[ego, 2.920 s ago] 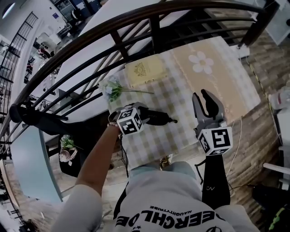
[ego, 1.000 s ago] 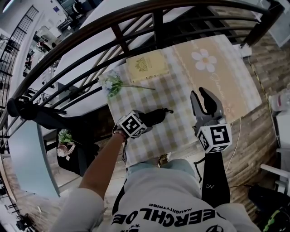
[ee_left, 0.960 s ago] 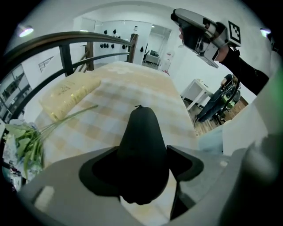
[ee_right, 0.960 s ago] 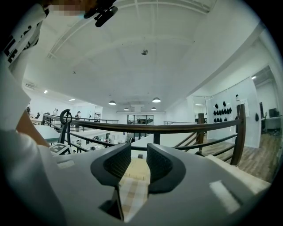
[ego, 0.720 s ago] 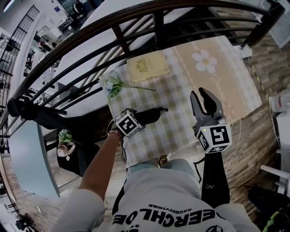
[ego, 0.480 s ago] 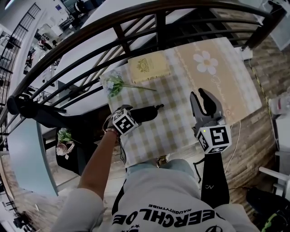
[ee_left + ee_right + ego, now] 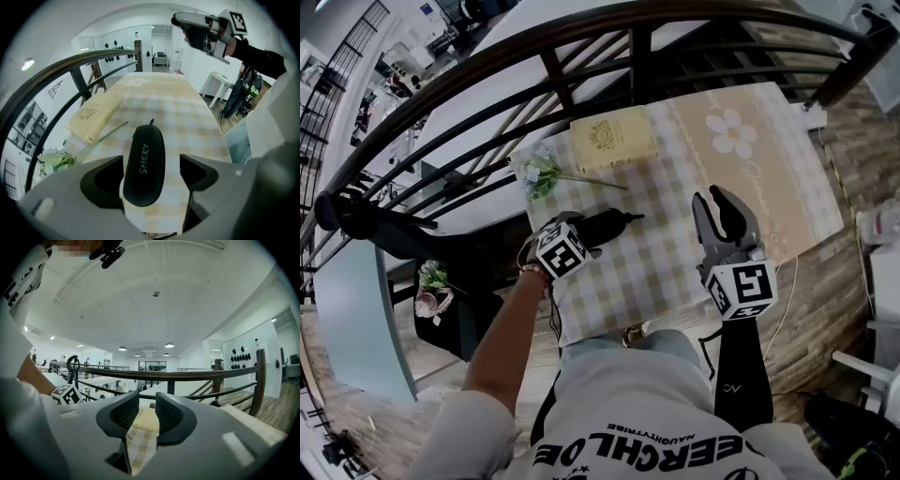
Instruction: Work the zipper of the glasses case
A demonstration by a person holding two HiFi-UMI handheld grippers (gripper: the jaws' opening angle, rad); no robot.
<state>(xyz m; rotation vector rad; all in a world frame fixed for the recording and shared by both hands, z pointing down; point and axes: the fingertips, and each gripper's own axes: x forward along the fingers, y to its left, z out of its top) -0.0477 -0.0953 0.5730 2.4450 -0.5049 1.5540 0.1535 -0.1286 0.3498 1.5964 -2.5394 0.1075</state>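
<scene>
We are noting left tool (image 7: 151, 165) gaping astride the glasses case (image 7: 144, 143), right tool (image 7: 146, 402) parted, empty; we are advising clamping case first.

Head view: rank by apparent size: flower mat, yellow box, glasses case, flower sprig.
1. flower mat
2. yellow box
3. glasses case and flower sprig: these look about alike, and the case is partly covered, so I won't rank them.

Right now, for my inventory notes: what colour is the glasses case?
The glasses case is black, pale lettering; clearest in left gripper view.
</scene>
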